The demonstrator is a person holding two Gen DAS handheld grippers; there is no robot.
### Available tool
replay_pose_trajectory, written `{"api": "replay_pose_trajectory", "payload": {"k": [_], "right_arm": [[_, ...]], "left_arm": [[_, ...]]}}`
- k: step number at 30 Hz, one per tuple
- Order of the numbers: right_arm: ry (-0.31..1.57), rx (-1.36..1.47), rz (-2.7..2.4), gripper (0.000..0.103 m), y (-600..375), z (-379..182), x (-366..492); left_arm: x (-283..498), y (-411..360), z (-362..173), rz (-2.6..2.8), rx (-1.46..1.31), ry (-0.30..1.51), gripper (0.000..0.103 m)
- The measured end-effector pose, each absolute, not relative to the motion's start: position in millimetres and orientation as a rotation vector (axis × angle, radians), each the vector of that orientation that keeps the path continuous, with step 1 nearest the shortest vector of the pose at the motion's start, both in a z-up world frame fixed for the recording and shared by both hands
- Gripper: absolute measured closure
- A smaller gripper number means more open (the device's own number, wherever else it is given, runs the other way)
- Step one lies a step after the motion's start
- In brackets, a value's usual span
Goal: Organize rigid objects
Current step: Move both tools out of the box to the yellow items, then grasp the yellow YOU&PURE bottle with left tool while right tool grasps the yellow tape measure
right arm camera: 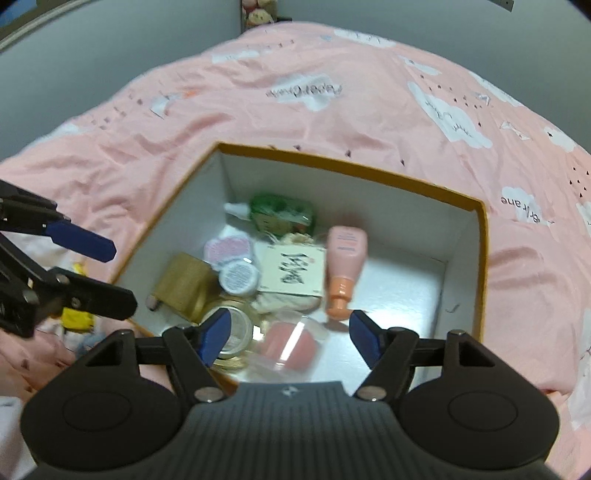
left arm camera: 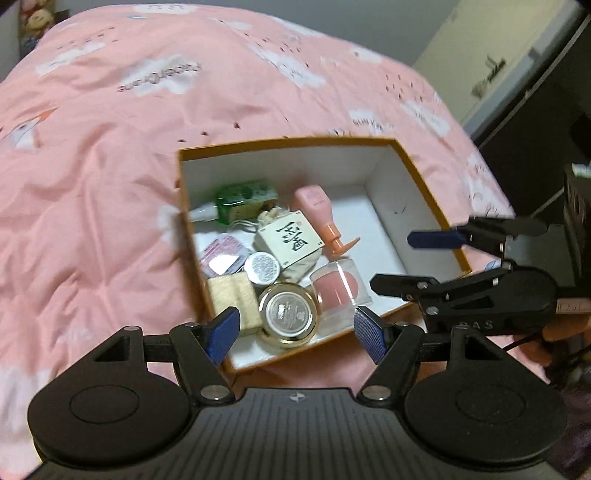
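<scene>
Cardboard box (left arm camera: 417,173), orange outside and white inside, sits open on a pink bedspread (left arm camera: 110,184) printed with white clouds. Small items crowd its near-left part. A green transparent bottle with a white cap (left arm camera: 245,199) lies on its side near the far-left wall. Just beside it lies a pink squeeze bottle with an orange pump top (left arm camera: 319,218), also on its side. Between them, a cream square card box with black brush lettering (left arm camera: 290,242) rests tilted on a pale cloth pouch. A pink-and-white blister pack (left arm camera: 221,254) lies by the left wall, touching a small round silver-lidded tin (left arm camera: 263,267). Nearer the front, a beige woven-textured block (left arm camera: 232,297) lies beside a round gold-rimmed jar with a silver lid (left arm camera: 288,314), and a clear plastic dome holding a pink sponge (left arm camera: 338,288) leans just right of the jar. The right half of the box floor is bare white.

The left gripper (left arm camera: 297,334) hovers over the near edge of the box, blue-padded fingers spread apart, holding nothing. The right gripper (right arm camera: 290,338) hangs above the same near edge from the other side, fingers likewise spread and empty. Stuffed toys (left arm camera: 35,18) sit beyond the bed's far end.
</scene>
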State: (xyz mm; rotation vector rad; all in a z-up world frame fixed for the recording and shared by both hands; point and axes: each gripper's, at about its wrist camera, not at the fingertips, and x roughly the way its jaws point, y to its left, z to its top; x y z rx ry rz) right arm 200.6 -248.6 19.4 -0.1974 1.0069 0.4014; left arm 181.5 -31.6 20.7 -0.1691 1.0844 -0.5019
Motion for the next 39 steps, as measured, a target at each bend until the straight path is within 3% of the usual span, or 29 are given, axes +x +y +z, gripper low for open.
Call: {"api": "replay_pose_trajectory", "payload": {"k": [5, 13, 19, 23, 31, 34, 39], "right_arm": [[0.962, -0.056, 0.509, 0.036, -231.2, 28.6, 171.6], [0.968, 0.077, 0.689, 0.056, -179.6, 16.7, 133.8], [1.017, 0.020, 0.777, 0.056, -125.7, -8.5, 126.8], [1.061, -0.077, 0.802, 0.056, -93.9, -32.2, 127.6], [1.148, -0.094, 0.829, 0.056, -78.6, -64.1, 139.4], [1.165, -0.104, 0.835, 0.056, -74.3, -71.2, 141.4], [1.194, -0.119, 0.845, 0.051, -68.1, -80.9, 148.5]], "left_arm": [[149.6, 4.6, 24.6, -0.419, -0.138, 1.012, 0.023], [97.8, 49.6, 2.8, -0.205, -0.084, 0.957, 0.026], [78.5, 57.3, -22.9, -0.127, 0.065, 0.962, 0.027], [82.1, 58.0, -38.5, -0.091, 0.119, 0.958, 0.044], [107.6, 47.6, -71.3, -0.059, 0.219, 1.012, 0.051], [115.6, 43.4, -82.8, -0.036, 0.258, 1.037, 0.058], [120.6, 43.8, -93.3, -0.034, 0.261, 1.069, 0.061]]}}
